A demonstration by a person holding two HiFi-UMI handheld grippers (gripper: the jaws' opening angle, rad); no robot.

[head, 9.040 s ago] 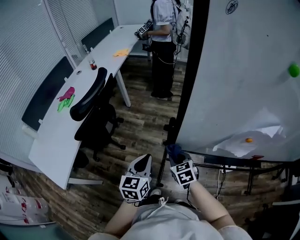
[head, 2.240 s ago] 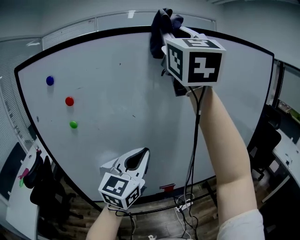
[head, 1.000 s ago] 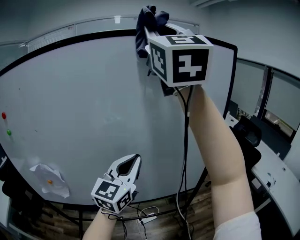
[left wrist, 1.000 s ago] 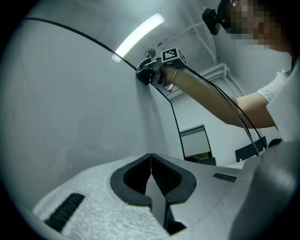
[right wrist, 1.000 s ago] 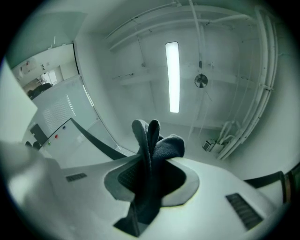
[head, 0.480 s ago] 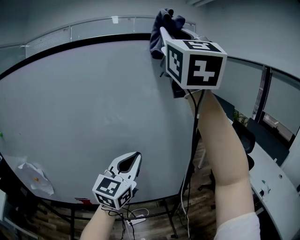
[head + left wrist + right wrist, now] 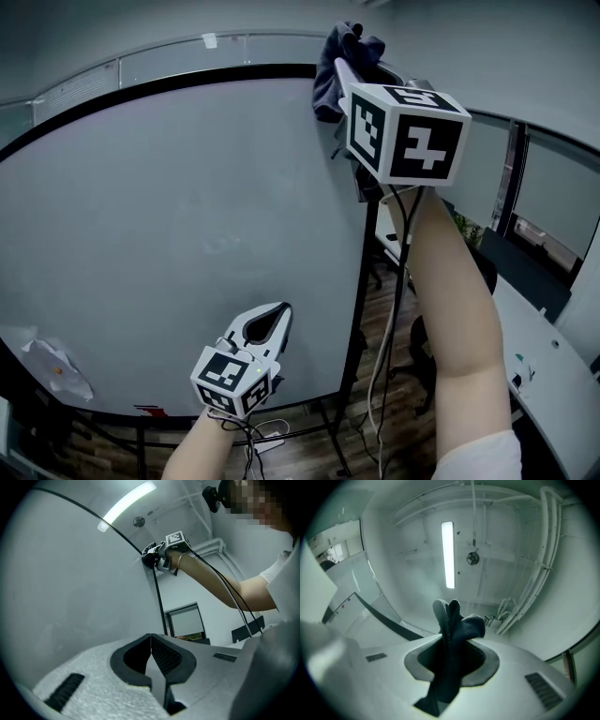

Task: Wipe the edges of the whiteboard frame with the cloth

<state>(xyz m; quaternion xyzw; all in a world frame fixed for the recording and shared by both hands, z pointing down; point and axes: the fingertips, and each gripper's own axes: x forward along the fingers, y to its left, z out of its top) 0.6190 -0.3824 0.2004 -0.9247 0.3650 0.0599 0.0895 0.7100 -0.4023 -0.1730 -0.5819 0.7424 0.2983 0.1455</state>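
The whiteboard (image 7: 178,234) fills the left of the head view, its black frame (image 7: 169,82) arching along the top and running down the right side (image 7: 361,281). My right gripper (image 7: 345,58) is raised to the top right corner of the frame, shut on a dark blue cloth (image 7: 337,56) that lies against the corner. In the right gripper view the cloth (image 7: 452,634) sticks up between the jaws, with the black frame (image 7: 379,613) at left. My left gripper (image 7: 272,323) hangs low in front of the board, shut with nothing in it (image 7: 151,641). The left gripper view shows the right gripper (image 7: 161,557) at the frame.
A crumpled paper sheet (image 7: 52,361) hangs at the board's lower left. The board's stand legs (image 7: 342,441) and a cable lie on the wooden floor. Desks and office chairs (image 7: 483,272) stand to the right, behind the board. Ceiling pipes and a strip light (image 7: 448,555) are overhead.
The right gripper with the cloth has slid rightward along the top frame to its right corner. The view has turned right, so the magnets have left it. The left gripper stays low.
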